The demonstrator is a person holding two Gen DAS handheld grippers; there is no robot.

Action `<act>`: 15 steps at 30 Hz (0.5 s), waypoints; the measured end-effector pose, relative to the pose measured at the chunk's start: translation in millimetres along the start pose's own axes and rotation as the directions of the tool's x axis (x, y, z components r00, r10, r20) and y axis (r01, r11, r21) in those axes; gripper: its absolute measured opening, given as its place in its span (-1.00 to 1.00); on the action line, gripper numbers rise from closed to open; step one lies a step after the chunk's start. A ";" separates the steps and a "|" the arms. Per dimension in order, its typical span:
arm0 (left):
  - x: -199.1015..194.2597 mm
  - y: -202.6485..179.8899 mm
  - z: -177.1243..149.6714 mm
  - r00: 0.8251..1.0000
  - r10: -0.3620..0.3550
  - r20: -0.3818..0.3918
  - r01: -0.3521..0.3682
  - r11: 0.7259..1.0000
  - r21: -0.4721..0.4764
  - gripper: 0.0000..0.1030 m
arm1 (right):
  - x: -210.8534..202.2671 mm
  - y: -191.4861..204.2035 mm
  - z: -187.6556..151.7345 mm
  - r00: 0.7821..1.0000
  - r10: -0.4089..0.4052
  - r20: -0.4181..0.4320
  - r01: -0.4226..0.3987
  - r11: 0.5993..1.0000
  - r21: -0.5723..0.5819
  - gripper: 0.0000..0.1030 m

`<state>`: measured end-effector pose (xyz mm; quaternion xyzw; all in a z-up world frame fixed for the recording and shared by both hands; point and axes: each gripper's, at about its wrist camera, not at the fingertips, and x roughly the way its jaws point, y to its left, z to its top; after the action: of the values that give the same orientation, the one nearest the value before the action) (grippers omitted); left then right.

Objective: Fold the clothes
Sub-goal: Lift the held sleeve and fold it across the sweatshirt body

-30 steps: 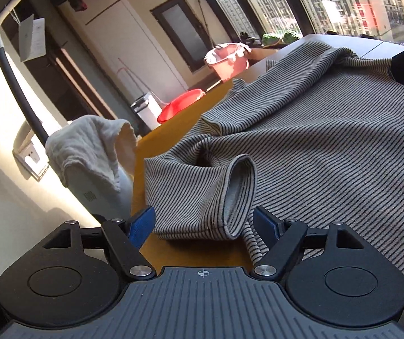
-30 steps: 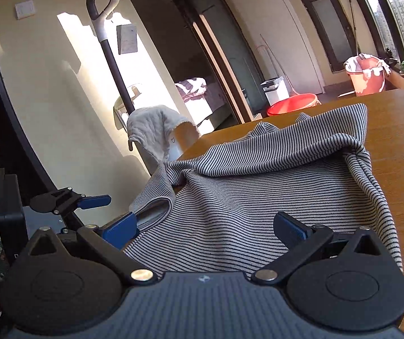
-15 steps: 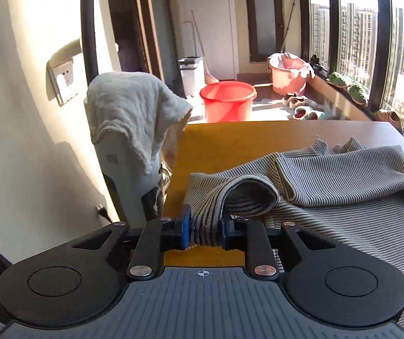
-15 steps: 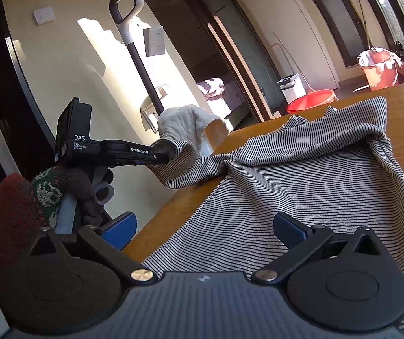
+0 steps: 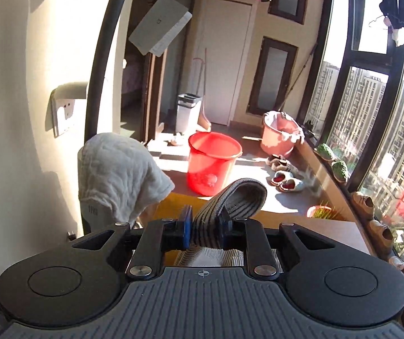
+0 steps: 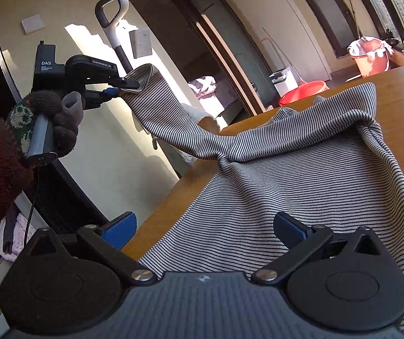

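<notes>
The left tool [image 5: 203,230] is clamped on the cuff of a striped sleeve [image 5: 238,197], its blue pads [image 5: 186,227] narrow with the fabric pinched between them; the jaws have just been closing onto it. In the right wrist view this left tool [image 6: 123,86] is held up above the bench edge by a gloved hand [image 6: 52,124], and the sleeve [image 6: 162,115] stretches down from it in a slanting line to the rest of the garment.

The right tool [image 6: 204,227] hangs low over the near part of the striped top [image 6: 301,186], its jaws wide apart and gripping nothing; the cloth lies beneath and between its fingers.

The striped top is spread on the wooden bench [image 6: 399,107], bunched into a ridge along its far edge.

Beyond the bench, the left wrist view shows a pale towel [image 5: 120,172] draped over an upright appliance, a red bucket [image 5: 213,162] on the sunlit floor, a pink bucket [image 5: 279,135] near the window, and slippers [image 5: 285,182] between them.
</notes>
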<state>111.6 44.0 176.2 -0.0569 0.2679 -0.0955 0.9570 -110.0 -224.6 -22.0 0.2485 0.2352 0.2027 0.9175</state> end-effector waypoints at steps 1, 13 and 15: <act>1.1 -5.2 3.7 1.000 -0.009 0.004 0.009 1.000 -0.003 -0.64 | -0.1 -0.9 -0.1 1.000 -0.001 0.000 0.001 1.000 0.002 1.00; 28.2 -120.7 12.2 0.993 -0.117 -0.012 0.117 0.982 0.149 -0.81 | -3.3 -24.2 -0.4 1.000 -0.020 0.012 0.019 0.998 0.062 1.00; 34.4 -148.3 7.0 0.988 -0.149 -0.030 0.152 0.972 0.177 -0.81 | -4.2 -29.3 0.3 0.999 -0.029 0.018 0.028 0.996 0.080 1.00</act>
<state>121.5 -107.6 188.7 0.0100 0.2613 -0.1917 0.9460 -105.8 -250.1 -36.5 0.2833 0.2377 0.1778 0.9119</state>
